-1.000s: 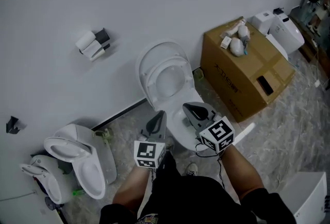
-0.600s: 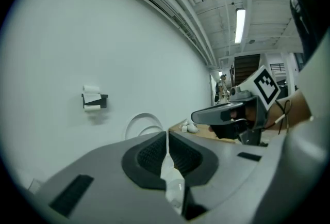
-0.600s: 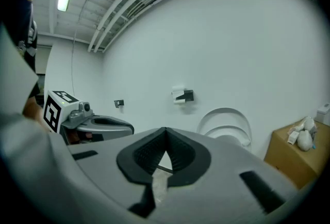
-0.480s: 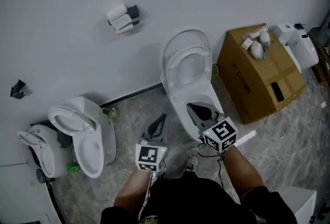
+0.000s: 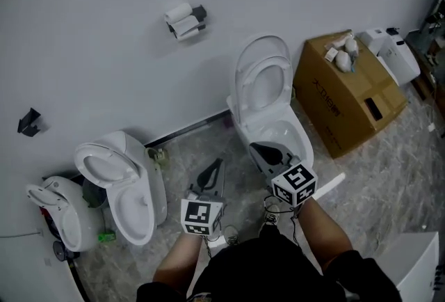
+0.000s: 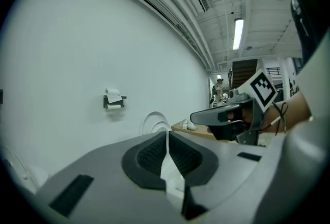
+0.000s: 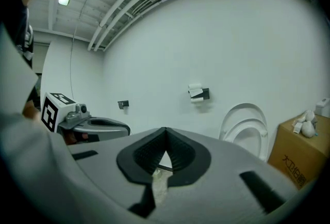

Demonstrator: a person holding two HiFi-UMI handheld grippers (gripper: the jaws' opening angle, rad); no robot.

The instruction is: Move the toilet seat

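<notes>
The white toilet (image 5: 284,135) stands against the wall, its seat (image 5: 265,85) and lid tipped up together. My right gripper (image 5: 257,148) hovers shut and empty over the bowl's near left rim. Left of the bowl, over the floor, my left gripper (image 5: 220,163) is also shut with nothing in it. In the left gripper view the pads (image 6: 166,138) meet, and the raised seat (image 6: 153,121) shows far ahead. The right gripper view has the closed jaw tips (image 7: 165,132) in front and the seat (image 7: 246,129) off to the right.
A second white toilet (image 5: 128,179) with its lid up stands to the left, and another white fixture (image 5: 59,213) beyond it. A cardboard box (image 5: 348,95) sits right of the toilet. A toilet roll holder (image 5: 185,21) hangs on the wall.
The head view has swung, so the toilet with the raised seat now lies farther up and right. Both grippers have stayed shut and drawn slightly back from the bowl.
</notes>
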